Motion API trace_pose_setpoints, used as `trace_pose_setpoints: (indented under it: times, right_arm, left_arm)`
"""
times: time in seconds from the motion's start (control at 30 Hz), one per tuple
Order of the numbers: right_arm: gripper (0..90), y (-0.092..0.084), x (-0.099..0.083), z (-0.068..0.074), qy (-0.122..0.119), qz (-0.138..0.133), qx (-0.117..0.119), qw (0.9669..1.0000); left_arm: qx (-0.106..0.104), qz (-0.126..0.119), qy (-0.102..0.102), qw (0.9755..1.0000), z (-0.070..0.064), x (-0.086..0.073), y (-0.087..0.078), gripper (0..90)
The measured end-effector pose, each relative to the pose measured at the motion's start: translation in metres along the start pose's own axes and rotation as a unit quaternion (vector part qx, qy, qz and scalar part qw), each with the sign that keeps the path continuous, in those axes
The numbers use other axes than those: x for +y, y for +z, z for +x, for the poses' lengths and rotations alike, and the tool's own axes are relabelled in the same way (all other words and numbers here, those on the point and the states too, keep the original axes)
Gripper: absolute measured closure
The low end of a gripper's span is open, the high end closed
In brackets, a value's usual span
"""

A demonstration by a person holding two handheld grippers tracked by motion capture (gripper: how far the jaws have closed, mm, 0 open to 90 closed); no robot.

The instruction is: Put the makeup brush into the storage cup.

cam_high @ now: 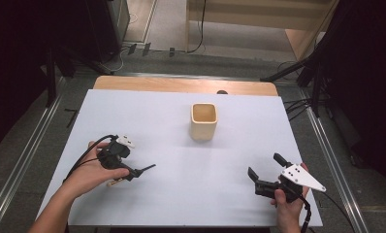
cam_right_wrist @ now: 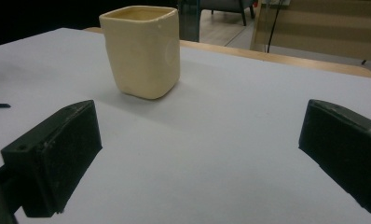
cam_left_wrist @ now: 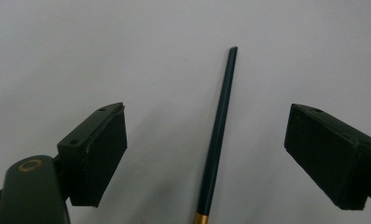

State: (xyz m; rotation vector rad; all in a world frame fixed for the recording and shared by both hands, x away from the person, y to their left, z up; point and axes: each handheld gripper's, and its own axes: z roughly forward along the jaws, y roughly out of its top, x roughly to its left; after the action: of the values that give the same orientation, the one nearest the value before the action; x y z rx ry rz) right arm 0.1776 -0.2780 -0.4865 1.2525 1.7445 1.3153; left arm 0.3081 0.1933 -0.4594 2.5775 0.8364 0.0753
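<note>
While the white table [cam_high: 181, 194] spreads wide under both hands, the biggest thing standing on it is the cream cup [cam_high: 203, 121], upright and open-topped, set toward the far side just right of the middle. Near the right edge, the right gripper [cam_high: 264, 171] hangs low over the table with its jaws spread wide and nothing between them; in the right gripper view the cup [cam_right_wrist: 143, 51] sits ahead and to the left of that gap, well apart from it. On the near left, the left gripper [cam_high: 133, 171] is tipped down at the table, jaws likewise spread and pinching nothing. Smallest of all is the dark pencil [cam_left_wrist: 217, 135], slim with a gold band near its lower end, lying flat on the table. In the left gripper view it runs lengthwise through the gap, its long axis pointing away from the hand and leaning a little to the right, touching neither pad. So the left gripper is much the nearer, and the jaws straddle the shaft crosswise, which looks right for closing on it.
</note>
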Motion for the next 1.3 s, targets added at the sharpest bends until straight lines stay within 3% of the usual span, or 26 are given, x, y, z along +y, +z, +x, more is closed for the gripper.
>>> trace_pose_setpoints:
  times: [0.13,0.3,0.47,0.97,1.3]
  right_arm:
    - [0.0,0.0003,-0.0002,0.0000,0.000,0.001,0.000,1.0000]
    - [0.0,0.0008,-0.0002,0.0003,-0.003,0.002,0.001,1.0000]
    - [0.0,0.0014,-0.0004,0.0001,-0.003,0.003,0.002,1.0000]
    - [0.0,0.0017,-0.0007,-0.0001,-0.003,0.003,0.002,1.0000]
    - [0.0,0.0027,-0.0009,0.0001,-0.002,0.005,0.002,1.0000]
  left_arm:
    - [0.008,0.010,0.005,0.9999,-0.0033,-0.0011,0.0020,24.0]
    - [-0.005,0.018,0.016,0.9997,-0.0047,-0.0022,0.0025,44.0]
    - [-0.002,0.038,0.024,0.9990,-0.0046,-0.0016,0.0034,51.3]
    - [-0.006,0.081,0.034,0.9961,-0.0050,-0.0042,0.0040,64.9]
    - [-0.009,0.103,0.036,0.9940,-0.0036,-0.0061,0.0065,68.6]
